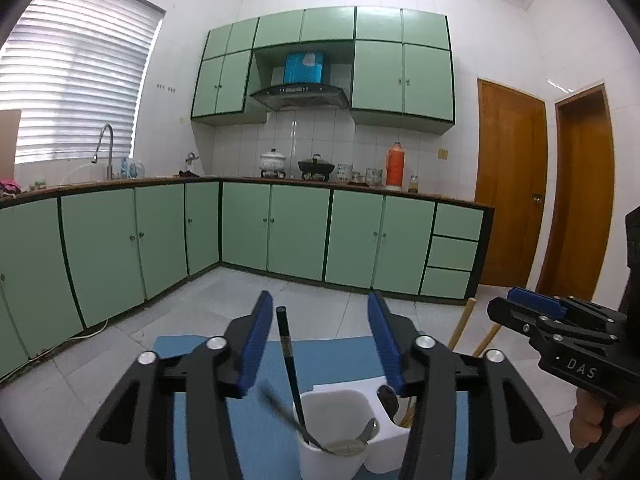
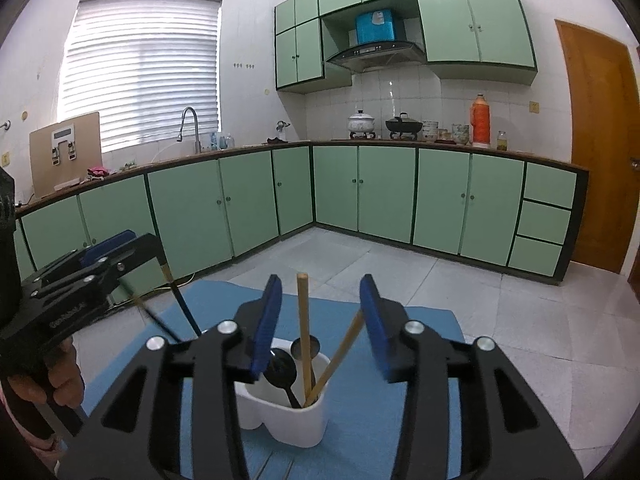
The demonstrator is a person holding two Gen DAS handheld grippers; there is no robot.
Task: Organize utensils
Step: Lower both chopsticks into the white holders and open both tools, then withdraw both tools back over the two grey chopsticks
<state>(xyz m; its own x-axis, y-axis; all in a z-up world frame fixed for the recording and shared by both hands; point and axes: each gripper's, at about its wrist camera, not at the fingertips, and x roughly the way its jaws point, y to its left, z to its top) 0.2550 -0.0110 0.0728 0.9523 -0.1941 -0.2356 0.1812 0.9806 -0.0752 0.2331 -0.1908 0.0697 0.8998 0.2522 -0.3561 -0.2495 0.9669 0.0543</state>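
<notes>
Both grippers, left (image 1: 320, 344) and right (image 2: 320, 328), are held with jaws apart, gripping nothing. Black chopsticks (image 1: 290, 364) and wooden chopsticks (image 2: 305, 336) are stood loosely in the white holder (image 2: 288, 420) on the blue mat (image 2: 400, 380), between the parted fingers.

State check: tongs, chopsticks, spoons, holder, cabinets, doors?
left tongs: open, black chopstick between the pads, untouched
right tongs: open, wooden chopsticks between the pads
black chopstick: standing tilted in holder
wooden chopsticks: standing in holder, leaning apart
black spoon: in holder, bowl up
white holder: upright on blue mat
cabinet doors: closed
wooden door: closed
</notes>
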